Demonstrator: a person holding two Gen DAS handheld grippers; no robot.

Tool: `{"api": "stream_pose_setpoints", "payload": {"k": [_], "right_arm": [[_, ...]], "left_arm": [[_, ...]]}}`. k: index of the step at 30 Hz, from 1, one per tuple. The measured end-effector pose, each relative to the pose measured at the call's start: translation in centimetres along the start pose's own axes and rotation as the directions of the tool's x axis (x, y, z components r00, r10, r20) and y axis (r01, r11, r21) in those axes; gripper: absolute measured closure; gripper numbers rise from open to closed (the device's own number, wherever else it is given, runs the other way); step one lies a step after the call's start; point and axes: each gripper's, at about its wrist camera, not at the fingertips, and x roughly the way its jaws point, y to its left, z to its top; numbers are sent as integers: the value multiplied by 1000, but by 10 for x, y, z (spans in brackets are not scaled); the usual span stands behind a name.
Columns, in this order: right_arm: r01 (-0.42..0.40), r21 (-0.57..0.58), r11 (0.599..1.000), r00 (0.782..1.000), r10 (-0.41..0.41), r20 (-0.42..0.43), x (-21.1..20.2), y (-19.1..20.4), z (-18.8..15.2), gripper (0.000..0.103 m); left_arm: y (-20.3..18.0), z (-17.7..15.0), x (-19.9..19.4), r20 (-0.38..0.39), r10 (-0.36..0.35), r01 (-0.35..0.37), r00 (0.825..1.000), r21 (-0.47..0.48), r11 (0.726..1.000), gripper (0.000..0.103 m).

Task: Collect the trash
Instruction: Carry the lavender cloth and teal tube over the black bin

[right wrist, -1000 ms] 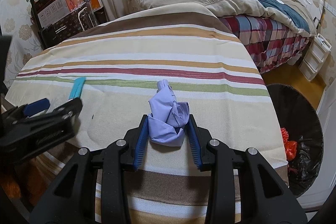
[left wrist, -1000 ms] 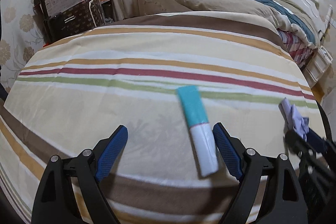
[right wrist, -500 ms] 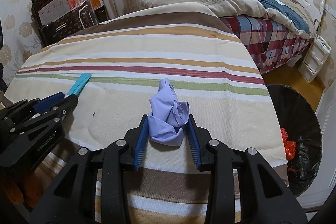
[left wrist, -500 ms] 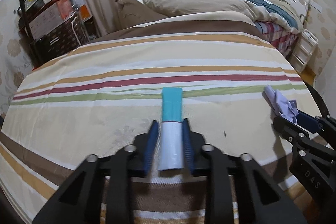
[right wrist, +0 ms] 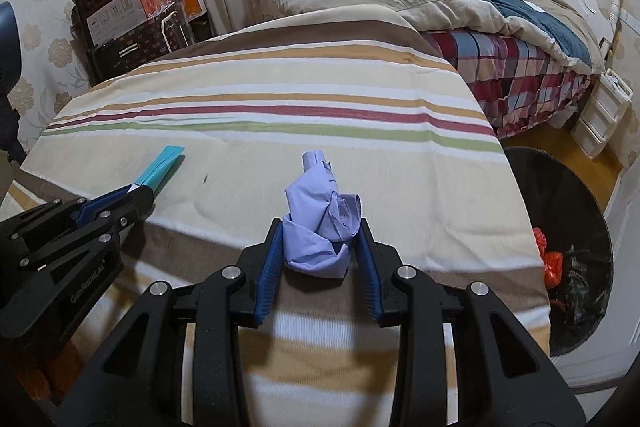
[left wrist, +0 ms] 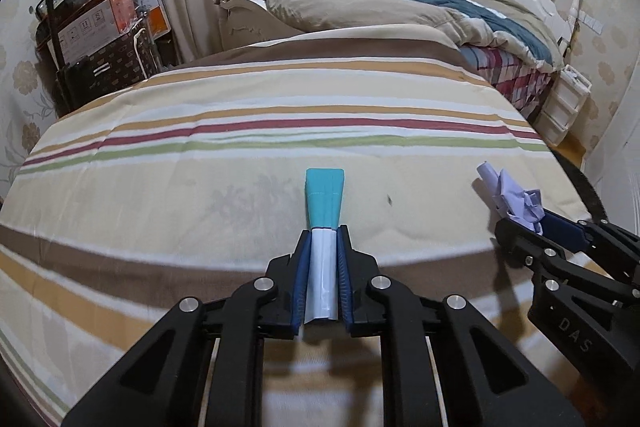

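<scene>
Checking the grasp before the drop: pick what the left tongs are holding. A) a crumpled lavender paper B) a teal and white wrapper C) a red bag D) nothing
B: the left tongs are closed on the white end of the teal and white wrapper, whose teal end sticks out over the striped cloth.

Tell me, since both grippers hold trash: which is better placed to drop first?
Right. The right gripper, holding the crumpled purple paper, is beside the black bin; the left gripper, holding the teal-and-white wrapper, is farther away.
</scene>
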Motion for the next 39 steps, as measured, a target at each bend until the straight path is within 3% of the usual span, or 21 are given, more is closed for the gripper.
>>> {"api": "stream_pose_setpoints", "payload": {"k": [16,39], "right_arm": [[20,31,999,997,-22,69,-57,-23,-39,68],[152,188,970,971,-182,152,-107,-115,-55,68]], "left_arm": [[-29,-29,-43,83,-36,37,996,-12,999,88],[-119,-12,-62,160,-179,156,971,144,977,88]]}}
